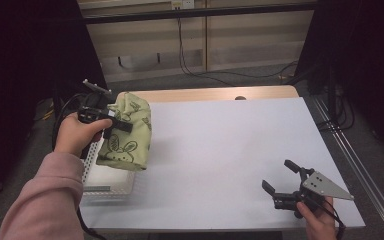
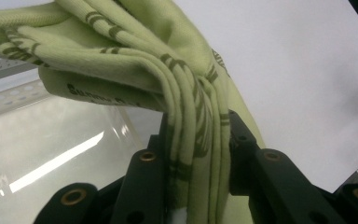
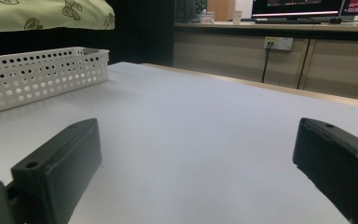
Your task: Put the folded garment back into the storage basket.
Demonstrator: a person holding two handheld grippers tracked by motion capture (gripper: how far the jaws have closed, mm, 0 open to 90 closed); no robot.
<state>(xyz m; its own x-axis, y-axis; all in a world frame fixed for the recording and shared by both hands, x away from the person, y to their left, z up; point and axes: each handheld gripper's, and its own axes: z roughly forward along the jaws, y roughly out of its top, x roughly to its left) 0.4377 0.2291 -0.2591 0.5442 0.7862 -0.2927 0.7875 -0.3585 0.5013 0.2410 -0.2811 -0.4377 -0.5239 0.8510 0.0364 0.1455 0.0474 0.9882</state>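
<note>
High view shows my left gripper [image 1: 111, 119] clamped on the green rabbit-print cloth [image 1: 127, 135], hanging long-axis-down over the white basket [image 1: 111, 186], while my right gripper [image 1: 280, 180], wide open and empty, waits well right of the basket.

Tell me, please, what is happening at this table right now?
A person holds a gripper in each hand. The left gripper is shut on a folded green rabbit-print cloth, lifted above the white perforated basket at the table's left edge. The right gripper is open and holds nothing, low over the white table at its near right.
</note>
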